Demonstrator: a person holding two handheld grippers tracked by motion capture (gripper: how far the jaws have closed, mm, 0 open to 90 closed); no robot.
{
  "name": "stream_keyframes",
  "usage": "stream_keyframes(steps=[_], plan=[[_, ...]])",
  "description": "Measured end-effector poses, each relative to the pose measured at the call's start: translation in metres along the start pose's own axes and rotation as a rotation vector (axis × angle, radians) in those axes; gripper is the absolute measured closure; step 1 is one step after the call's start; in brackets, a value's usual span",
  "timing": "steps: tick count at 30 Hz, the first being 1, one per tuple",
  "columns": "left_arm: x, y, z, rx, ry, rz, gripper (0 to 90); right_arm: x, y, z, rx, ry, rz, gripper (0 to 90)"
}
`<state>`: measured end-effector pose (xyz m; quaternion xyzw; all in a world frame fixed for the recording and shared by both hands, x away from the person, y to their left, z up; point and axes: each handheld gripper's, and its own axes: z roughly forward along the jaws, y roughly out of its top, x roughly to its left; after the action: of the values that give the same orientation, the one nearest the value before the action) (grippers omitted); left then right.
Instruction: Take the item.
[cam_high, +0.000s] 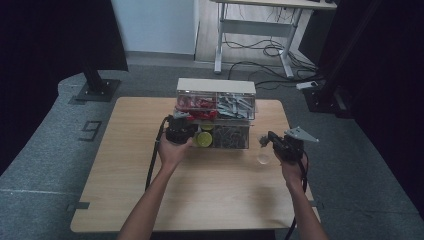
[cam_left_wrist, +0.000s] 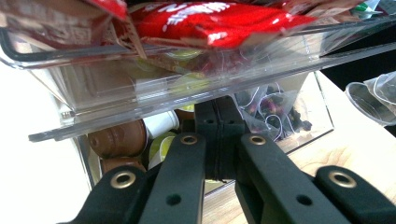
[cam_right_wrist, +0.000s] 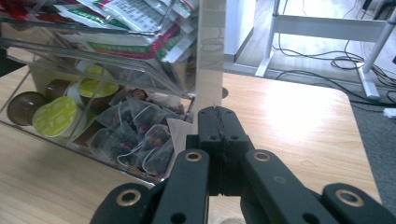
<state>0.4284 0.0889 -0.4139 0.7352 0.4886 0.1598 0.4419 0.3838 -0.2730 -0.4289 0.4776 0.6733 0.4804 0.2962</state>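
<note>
Both grippers have their jaws pressed together with nothing between them. The left gripper (cam_high: 179, 131) sits at the front of the clear drawer box (cam_high: 216, 112), its closed tips (cam_left_wrist: 218, 135) right under the lip of the upper drawer (cam_left_wrist: 154, 88), which stands pulled out a little toward six o'clock and is heaped with red packets (cam_left_wrist: 210, 21). The right gripper (cam_high: 280, 144) hovers at about three o'clock of the box, closed tips (cam_right_wrist: 217, 140) aimed at the box's near corner. Coffee pods (cam_right_wrist: 55, 115) and tea bags (cam_right_wrist: 135, 135) lie in the lower compartment behind the clear wall. A small clear cup (cam_high: 263, 158) stands on the table (cam_high: 200, 195) just beside the right gripper, at about eight o'clock from it. The likeliest trouble looks to be the light box sliding or tipping if the left gripper pushes or levers the drawer while nothing braces the frame. Closed jaws cannot pinch the drawer edge, so a hooking pull could slip off. Packets heaped above the drawer rim may spill or snag. A careless sweep of the right hand could knock the cup over.
</note>
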Motion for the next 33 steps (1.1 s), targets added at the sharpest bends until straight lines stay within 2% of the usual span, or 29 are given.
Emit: stream_keyframes(steps=[15,25,29,33], plan=[[-0.001,0.000,0.001,0.001,0.001,0.001,90.0,-0.015,-0.003,-0.002,0.006,-0.034,0.019,89.7],[-0.001,0.000,0.001,0.001,0.001,0.002,90.0,-0.019,-0.004,-0.002,0.004,-0.052,0.021,89.4],[-0.001,0.000,0.000,0.001,0.001,0.002,90.0,-0.019,-0.006,-0.002,0.002,-0.061,0.014,83.5],[-0.001,0.000,0.000,0.001,0.002,0.002,90.0,-0.018,-0.008,-0.003,0.003,-0.066,0.007,82.1]])
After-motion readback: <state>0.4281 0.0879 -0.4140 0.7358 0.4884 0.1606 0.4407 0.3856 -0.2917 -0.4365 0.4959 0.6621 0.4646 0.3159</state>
